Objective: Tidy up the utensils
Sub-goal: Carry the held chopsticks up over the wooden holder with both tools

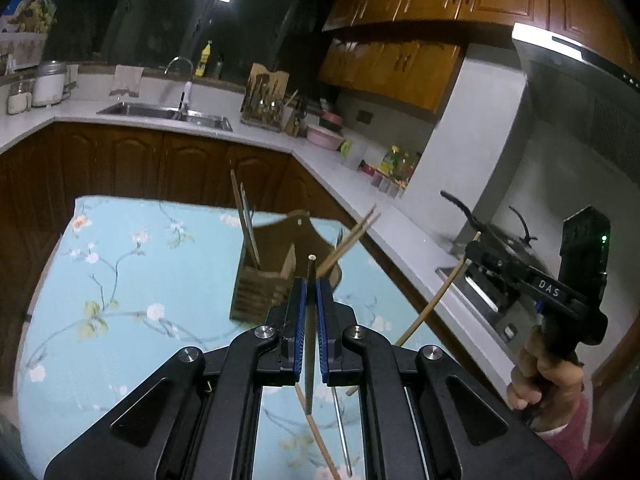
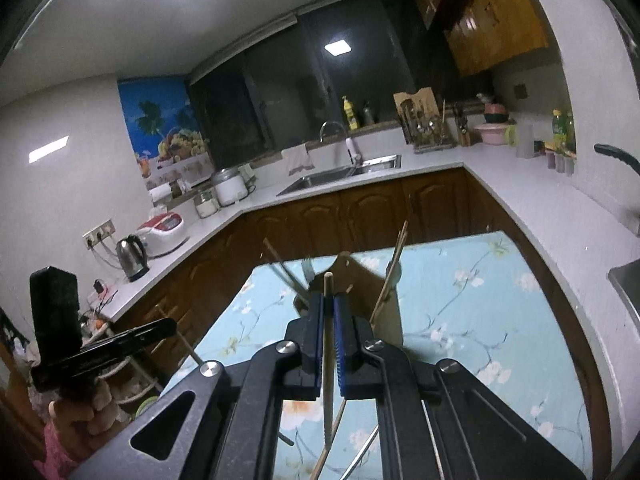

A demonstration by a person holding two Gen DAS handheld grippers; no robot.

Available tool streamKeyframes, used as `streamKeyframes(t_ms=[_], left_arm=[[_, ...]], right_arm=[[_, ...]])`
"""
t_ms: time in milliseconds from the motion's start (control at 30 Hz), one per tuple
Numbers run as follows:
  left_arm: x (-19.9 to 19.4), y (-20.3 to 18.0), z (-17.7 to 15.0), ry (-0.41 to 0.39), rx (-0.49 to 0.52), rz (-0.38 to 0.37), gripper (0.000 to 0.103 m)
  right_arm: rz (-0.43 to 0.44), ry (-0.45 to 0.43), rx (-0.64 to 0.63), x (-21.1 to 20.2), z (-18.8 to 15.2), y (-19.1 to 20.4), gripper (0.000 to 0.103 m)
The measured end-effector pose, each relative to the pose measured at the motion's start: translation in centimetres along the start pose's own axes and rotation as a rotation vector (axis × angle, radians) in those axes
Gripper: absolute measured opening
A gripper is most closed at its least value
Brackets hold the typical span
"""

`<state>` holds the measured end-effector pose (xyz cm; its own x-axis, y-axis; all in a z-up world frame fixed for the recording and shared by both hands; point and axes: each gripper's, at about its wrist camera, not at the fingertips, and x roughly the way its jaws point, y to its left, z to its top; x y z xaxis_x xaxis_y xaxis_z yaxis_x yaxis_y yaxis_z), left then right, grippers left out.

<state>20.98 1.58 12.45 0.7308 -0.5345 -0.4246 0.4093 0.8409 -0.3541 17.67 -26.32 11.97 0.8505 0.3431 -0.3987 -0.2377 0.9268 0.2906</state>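
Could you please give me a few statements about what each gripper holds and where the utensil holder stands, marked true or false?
1. The left gripper is shut on a chopstick. True.
2. The right gripper is open and empty. False: it is shut on a wooden chopstick.
3. The wooden utensil holder stands on the floral tablecloth. True.
4. The holder is empty. False: several utensils lean in it.

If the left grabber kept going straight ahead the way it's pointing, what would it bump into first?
Probably the wooden utensil holder on the flowery table: it stands right ahead of the left gripper, which is shut on a chopstick. Depth is hard to judge, so the gripper might pass above it.
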Motion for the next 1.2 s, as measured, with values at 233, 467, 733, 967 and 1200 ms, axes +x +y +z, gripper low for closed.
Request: streamKeyframes(t_ms=[233,467,733,967,1200], left_arm=[[0.6,-0.1,4.7,-0.092,0.031,0.030,0.004],[2.6,0.5,10.0,-0.185,0.042,0.061,0.004],[8.1,2.5,12.7,-0.227,0.009,0.116,0.004],[12.2,4.7,8.7,-0.157,-0.054,0.114,0.004],[13.7,4.9,5.0,-0.108,-0.072,0.109,0.004]], right_arm=[[-0.019,-0.090,0.001,1.1,3.9,-0.7,0.005],[-0.050,-0.170,-0.003,3.3,7.4,-0.9,0.005],[-0.104,-0.205,-0.035,6.5,8.8,-1.1,0.005],[-0.130,-0.185,-0.013,9.0,5.5,-2.5,0.005],[-0.144,-0.169,0.050,10.2,2.7,-4.2,0.005]])
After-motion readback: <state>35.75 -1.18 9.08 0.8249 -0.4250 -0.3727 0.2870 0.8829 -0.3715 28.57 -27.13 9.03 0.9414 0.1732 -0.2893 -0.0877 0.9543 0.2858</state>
